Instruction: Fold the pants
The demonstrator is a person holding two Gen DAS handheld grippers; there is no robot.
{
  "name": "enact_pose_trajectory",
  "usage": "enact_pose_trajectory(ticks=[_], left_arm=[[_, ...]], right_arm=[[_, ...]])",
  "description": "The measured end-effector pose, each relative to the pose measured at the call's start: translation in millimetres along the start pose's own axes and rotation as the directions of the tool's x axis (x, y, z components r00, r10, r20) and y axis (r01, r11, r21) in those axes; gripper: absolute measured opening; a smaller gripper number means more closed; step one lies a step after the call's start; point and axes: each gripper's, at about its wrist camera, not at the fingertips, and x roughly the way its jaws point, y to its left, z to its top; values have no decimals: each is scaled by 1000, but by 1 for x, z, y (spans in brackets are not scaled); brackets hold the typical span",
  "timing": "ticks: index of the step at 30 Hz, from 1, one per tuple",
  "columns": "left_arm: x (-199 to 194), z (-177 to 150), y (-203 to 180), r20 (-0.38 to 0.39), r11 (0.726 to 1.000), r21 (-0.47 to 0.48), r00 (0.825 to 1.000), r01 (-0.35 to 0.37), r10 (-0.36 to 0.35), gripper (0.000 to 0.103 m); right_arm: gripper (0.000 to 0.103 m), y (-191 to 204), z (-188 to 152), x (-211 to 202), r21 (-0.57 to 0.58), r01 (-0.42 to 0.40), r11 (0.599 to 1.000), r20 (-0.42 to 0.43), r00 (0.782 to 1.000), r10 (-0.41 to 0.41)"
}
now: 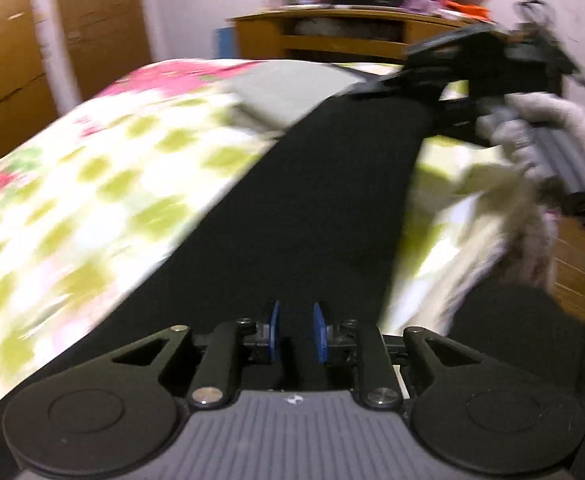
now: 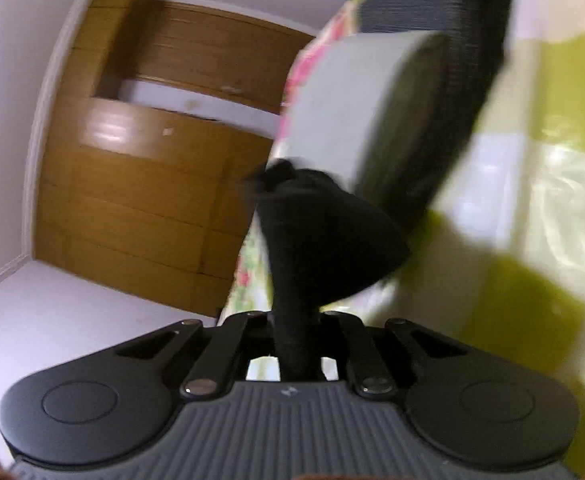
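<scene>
Left gripper (image 1: 296,330) is clamping black pants (image 1: 312,200) stretching over the floral bed (image 1: 92,184); only its view is showing the right gripper (image 1: 376,88) (pinching bunched fabric in its own).

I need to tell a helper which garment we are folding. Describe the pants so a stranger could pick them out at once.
Find the bed with the floral and green-patched cover. The pants are the long, plain black strip across it, next to a folded grey cloth. They are the only solid black fabric, stretched between the left gripper and the right gripper, which clamps one bunched end.
</scene>
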Motion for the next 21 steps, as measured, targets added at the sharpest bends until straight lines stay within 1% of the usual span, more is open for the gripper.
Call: enact_pose_trajectory(ticks=[1,3,5,6,8,9,11,12,14,15,17,19,20,21], left_arm=[[-8,-8,11,-5,999,-23,999,-43,43,35],[-25,-28,36,-26,986,-59,988,-154,153,35],[-38,-49,58,-60,960,-89,964,-264,259,35],[-42,-60,67,-91,945,-97,948,-313,304,36],[-42,-84,85,-206,926,-102,918,-365,339,41],[-47,-95,92,-220,917,-116,911,-381,350,41],[-72,-111,99,-200,908,-153,912,-389,357,42],[-83,-115,99,-186,900,-152,906,-408,379,42],[-112,-128,102,-175,872,-142,879,-468,444,43],[-127,-137,106,-173,855,-149,865,-496,471,43],[-153,-155,121,-186,812,-182,830,-555,526,45],[-174,-176,131,-219,756,-202,781,-623,585,45],[-182,-189,136,-245,730,-208,757,-651,605,45],[-186,-201,141,-266,716,-220,747,-662,609,45]], right_arm=[[9,7,-3,-2,-21,-6,1000,-1,1000,6],[9,23,-9,-2,-46,-30,999,-5,1000,30],[9,49,-18,1,-96,-72,993,-26,997,70],[9,66,-25,5,-132,-95,987,-46,995,89],[9,100,-40,13,-211,-132,969,-98,989,114],[9,115,-50,20,-240,-156,958,-129,983,127],[9,148,-75,38,-288,-216,933,-217,964,156],[9,164,-92,50,-316,-242,917,-265,951,159],[9,196,-130,75,-379,-294,877,-367,918,149],[9,209,-151,88,-395,-323,860,-420,896,144],[9,229,-192,112,-397,-375,838,-518,845,132],[9,246,-237,136,-410,-416,811,-599,794,104],[9,255,-262,151,-417,-437,797,-641,763,83],[9,260,-284,162,-423,-453,785,-672,738,63]])
